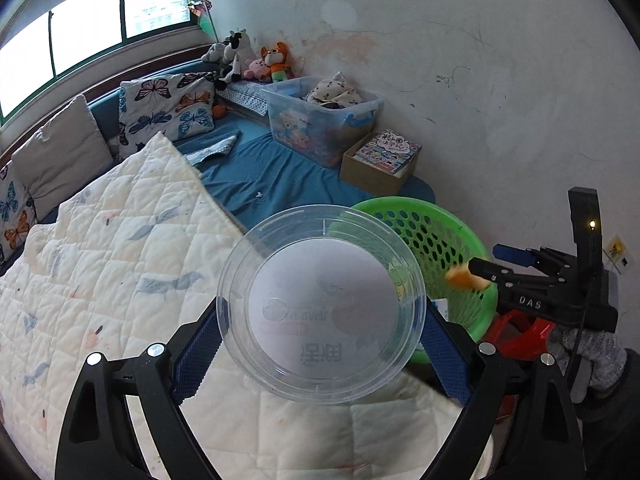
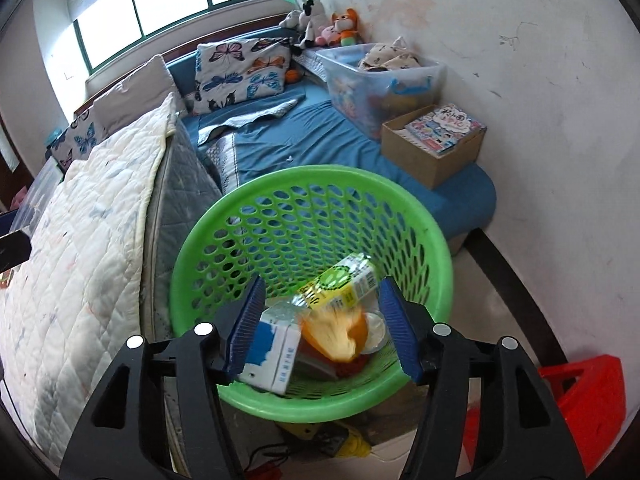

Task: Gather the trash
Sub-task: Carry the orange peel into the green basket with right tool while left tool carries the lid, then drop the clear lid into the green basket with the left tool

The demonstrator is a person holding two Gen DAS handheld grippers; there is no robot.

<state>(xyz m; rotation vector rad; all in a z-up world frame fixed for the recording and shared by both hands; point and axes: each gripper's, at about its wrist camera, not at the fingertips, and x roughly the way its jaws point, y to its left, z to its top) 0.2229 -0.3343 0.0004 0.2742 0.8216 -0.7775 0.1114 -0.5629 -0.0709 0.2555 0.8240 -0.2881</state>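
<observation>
My left gripper (image 1: 320, 344) is shut on a clear round plastic lid (image 1: 320, 304), held above the quilt beside the green mesh basket (image 1: 448, 240). My right gripper (image 2: 322, 328) is open over the basket (image 2: 312, 184). A blurred orange peel (image 2: 336, 336) is in mid-air between its pads, above the basket. In the left wrist view the right gripper (image 1: 476, 270) shows with the peel (image 1: 464, 278) at its tips. The basket holds a yellow-green carton (image 2: 344, 284), a blue-white carton (image 2: 276, 356) and other trash.
A white quilt (image 1: 100, 260) covers the bed at left. A clear storage bin (image 2: 380, 76), a cardboard box with a book (image 2: 436, 140), pillows and plush toys sit at the back. A red stool (image 2: 580, 400) stands on the floor at right.
</observation>
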